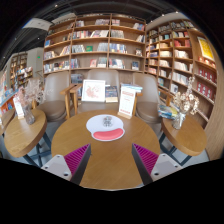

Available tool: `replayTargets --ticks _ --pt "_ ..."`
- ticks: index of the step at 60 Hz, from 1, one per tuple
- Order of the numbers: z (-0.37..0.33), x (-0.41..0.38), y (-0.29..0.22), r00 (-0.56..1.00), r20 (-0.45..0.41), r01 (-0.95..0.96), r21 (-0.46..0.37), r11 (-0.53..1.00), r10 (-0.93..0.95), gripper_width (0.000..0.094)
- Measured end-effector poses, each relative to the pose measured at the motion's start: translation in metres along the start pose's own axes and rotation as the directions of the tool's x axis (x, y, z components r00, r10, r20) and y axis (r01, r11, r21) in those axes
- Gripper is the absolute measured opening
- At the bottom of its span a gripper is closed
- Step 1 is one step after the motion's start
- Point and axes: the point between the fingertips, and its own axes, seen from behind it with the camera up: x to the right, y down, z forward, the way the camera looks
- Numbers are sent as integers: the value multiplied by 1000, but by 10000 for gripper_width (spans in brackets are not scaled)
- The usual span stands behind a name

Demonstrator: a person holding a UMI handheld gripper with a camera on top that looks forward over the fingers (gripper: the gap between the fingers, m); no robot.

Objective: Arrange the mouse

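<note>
A round white and red mouse pad [105,126] lies on the round wooden table [70,135], beyond my fingers. A small white mouse [106,123] rests on the middle of the pad. My gripper [110,160] is open and empty above the near part of the table. Its magenta pads [75,157] stand wide apart, with bare wood between them. The pad and mouse are a short way ahead of the fingertips.
Two upright sign boards [94,90] [128,100] stand at the table's far edge. Armchairs [55,95] ring the table. Smaller round tables [22,132] [188,135] with items stand left and right. Bookshelves [95,45] fill the back wall.
</note>
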Motion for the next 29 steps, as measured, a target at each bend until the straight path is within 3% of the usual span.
replayTargets --ticks 15,21,29 --pt "-105 5 50 999 -11 41 31 999 -40 854" --pt "-120 -5 67 998 26 58 19 998 -58 856" --pt "-130 -3 65 998 3 66 41 997 -66 854"
